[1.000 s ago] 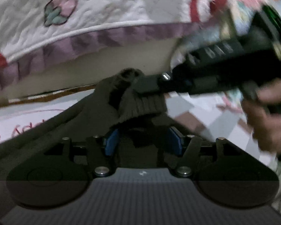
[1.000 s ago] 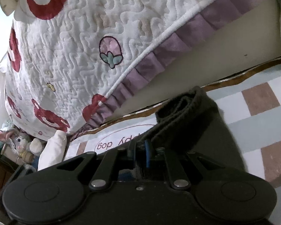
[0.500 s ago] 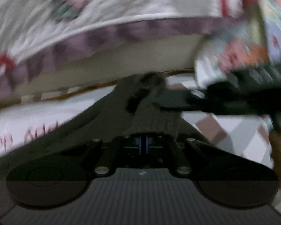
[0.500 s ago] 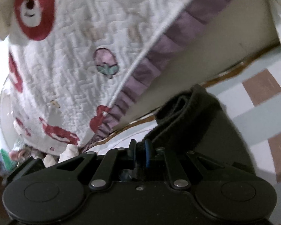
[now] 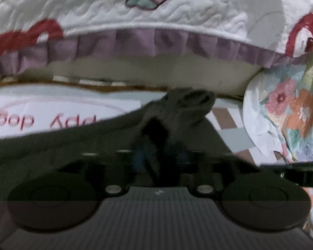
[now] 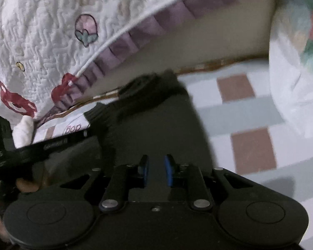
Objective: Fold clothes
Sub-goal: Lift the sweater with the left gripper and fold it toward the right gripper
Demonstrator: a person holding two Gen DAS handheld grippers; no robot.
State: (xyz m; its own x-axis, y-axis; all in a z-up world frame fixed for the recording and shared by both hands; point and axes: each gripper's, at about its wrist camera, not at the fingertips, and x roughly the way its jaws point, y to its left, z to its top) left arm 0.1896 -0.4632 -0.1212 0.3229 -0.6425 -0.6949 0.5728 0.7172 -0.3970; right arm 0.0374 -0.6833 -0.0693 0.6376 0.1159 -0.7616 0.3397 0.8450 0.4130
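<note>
A dark knit garment (image 5: 77,145) lies on the checked sheet, its ribbed cuff (image 5: 187,104) bunched up at the far end. My left gripper (image 5: 159,156) is low over it and blurred. Its jaws are opening, the blue pads apart, with a dark fold of the garment standing between them. In the right wrist view the garment (image 6: 156,129) spreads ahead. My right gripper (image 6: 156,170) hangs just above it, its jaws opening with a narrow gap and nothing between the pads. A left gripper finger (image 6: 52,143) reaches to the ribbed edge (image 6: 100,114).
A white quilt (image 5: 94,10) with a purple ruffle hangs across the back. A floral cloth (image 5: 285,108) is piled at the right. The checked sheet (image 6: 250,112) runs to the right of the garment. A hand (image 6: 25,185) holds the left gripper.
The left gripper shut on the garment half a second ago and now stands parted again, swung leftward. The right gripper has let go of the cuff and its pads have parted.
</note>
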